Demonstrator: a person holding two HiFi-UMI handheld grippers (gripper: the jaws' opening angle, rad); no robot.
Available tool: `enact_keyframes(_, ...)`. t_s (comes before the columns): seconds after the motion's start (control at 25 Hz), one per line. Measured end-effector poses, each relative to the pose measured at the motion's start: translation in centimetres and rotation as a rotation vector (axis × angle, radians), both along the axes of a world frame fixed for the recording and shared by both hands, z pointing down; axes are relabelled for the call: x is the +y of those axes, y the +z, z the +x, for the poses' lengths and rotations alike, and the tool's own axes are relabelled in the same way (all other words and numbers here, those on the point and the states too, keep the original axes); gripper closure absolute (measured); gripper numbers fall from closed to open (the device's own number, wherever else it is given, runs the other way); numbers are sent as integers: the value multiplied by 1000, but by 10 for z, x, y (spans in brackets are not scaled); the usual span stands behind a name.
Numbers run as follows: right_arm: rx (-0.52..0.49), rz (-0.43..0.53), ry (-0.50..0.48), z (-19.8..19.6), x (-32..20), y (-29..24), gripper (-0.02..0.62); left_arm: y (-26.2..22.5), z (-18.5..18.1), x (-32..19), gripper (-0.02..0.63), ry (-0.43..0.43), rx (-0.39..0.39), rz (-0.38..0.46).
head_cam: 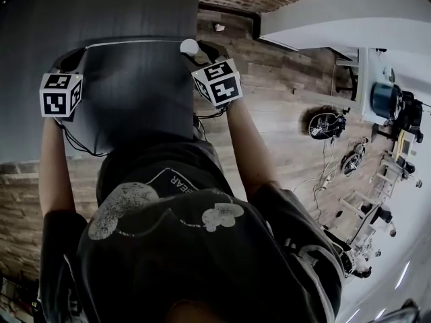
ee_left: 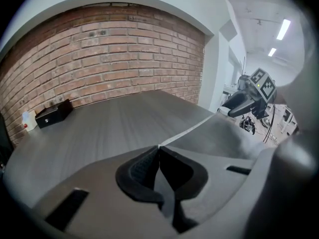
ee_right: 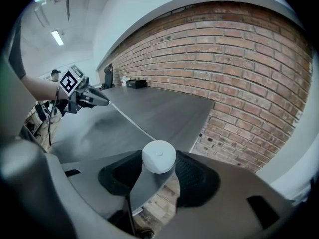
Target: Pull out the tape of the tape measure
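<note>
The right gripper's jaws clamp the round white tape measure near the dark grey bench's right edge. Its thin pale tape runs straight leftward across the bench to the left gripper, whose jaws are pinched together on its tip. Beyond stand a red brick wall and a wood-plank floor.

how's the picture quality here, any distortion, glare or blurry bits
Head view: dim, the table nearly black, right edge washed out. Left gripper view: fisheye bows the brick wall, ceiling lights glare, tape crisp. Right gripper view: tape measure sharp, left edge blurred.
</note>
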State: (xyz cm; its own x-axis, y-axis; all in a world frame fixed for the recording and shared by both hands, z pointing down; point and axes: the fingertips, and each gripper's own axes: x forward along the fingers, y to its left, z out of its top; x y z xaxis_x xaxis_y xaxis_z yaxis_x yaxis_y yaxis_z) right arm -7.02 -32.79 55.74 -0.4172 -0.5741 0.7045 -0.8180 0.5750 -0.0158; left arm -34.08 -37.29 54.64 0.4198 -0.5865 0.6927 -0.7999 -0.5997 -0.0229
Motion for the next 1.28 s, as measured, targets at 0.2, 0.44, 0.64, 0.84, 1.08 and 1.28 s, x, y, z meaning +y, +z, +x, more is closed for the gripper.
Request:
enact_keyframes(0.2,14,-33,-2,0,-3,16,367,23,0,-2,595,19,-19,-33)
enact_keyframes(0.44,27,-46,3,2,-3,28,367,39,2,-2,594,20,-17,-56)
enact_keyframes(0.64,45,-51,8,4,-5,34,367,47,4,-3,594,24,-39,-56)
enact_keyframes(0.84,44,-44,8,5,0,40,367,55,6,0,594,16,-48,-63)
enact_keyframes(1.08,25,-21,43,8,-4,39,365,53,1,-3,550,-34,-62,-36)
enact_keyframes(1.28,-15,0,47,11,-1,27,334,37,-10,0,431,-116,-48,20)
